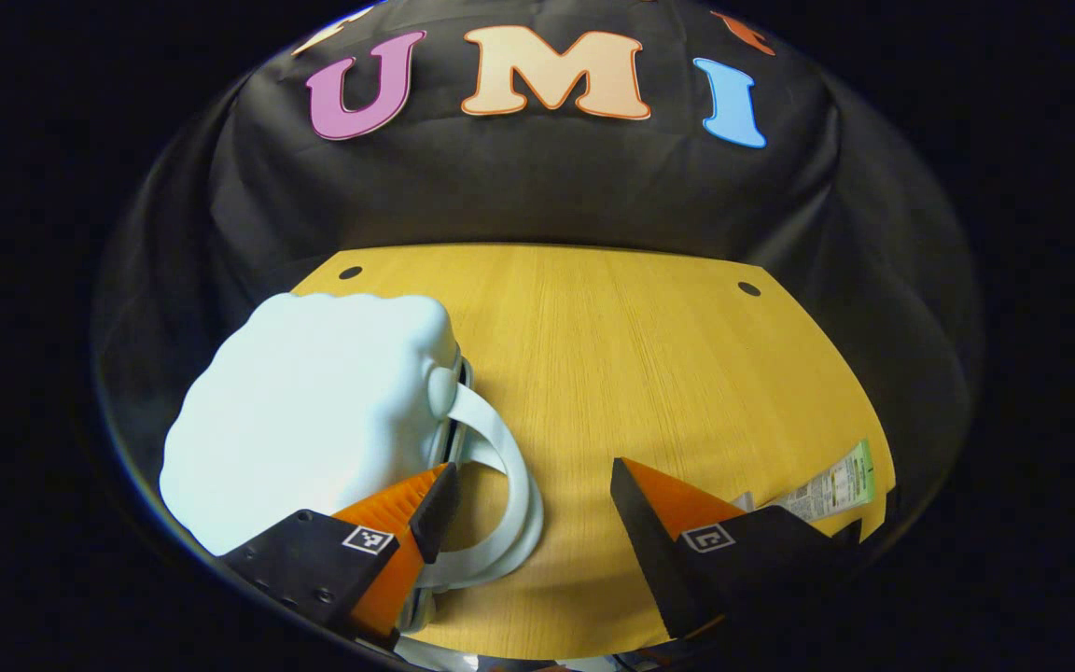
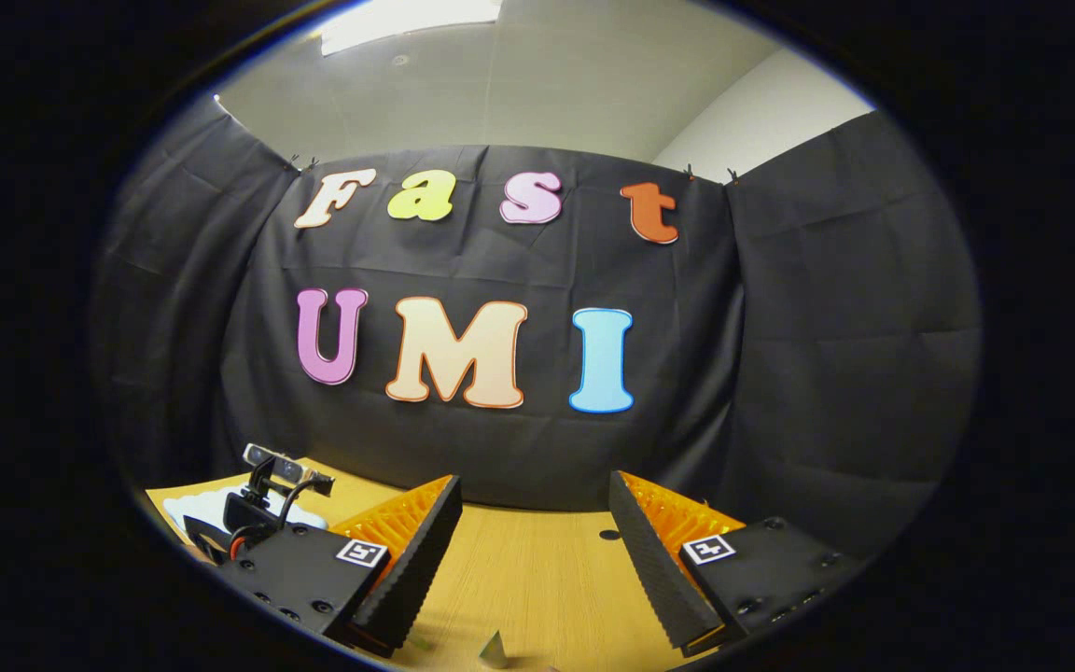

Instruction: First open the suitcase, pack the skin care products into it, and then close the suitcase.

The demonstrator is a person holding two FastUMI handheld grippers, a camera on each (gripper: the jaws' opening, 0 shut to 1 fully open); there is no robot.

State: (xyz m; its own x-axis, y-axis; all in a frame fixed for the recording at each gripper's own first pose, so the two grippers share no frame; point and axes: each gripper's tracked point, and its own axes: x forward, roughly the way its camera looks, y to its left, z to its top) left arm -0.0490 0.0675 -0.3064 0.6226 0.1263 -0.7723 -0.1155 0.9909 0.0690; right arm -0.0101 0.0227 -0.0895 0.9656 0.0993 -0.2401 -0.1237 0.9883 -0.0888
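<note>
On the wooden table [image 1: 649, 373], in the left gripper view, a pale blue suitcase [image 1: 314, 411] lies closed at the table's left side, its looped handle [image 1: 509, 485] curving out toward the middle of the table. The left gripper [image 1: 533, 509] stands with its jaws spread wide and grasps nothing; its left finger [image 1: 425, 509] lies over the edge of the suitcase just beside the handle, though whether it touches cannot be told, and its right finger [image 1: 649, 504] hangs over bare wood. A skin care packet [image 1: 827, 490] with a printed label lies flat near the table's right edge, partly behind that right finger.

In the right gripper view, the right gripper [image 2: 533, 537] is likewise released, its fingers well apart above the table [image 2: 528, 569] and empty. Toward the table's left side the other gripper [image 2: 267, 504], with a small camera on top, sits in front of the suitcase [image 2: 211, 509]. A small grey object [image 2: 495, 651] lies on the table's near edge, too cut off to identify.
</note>
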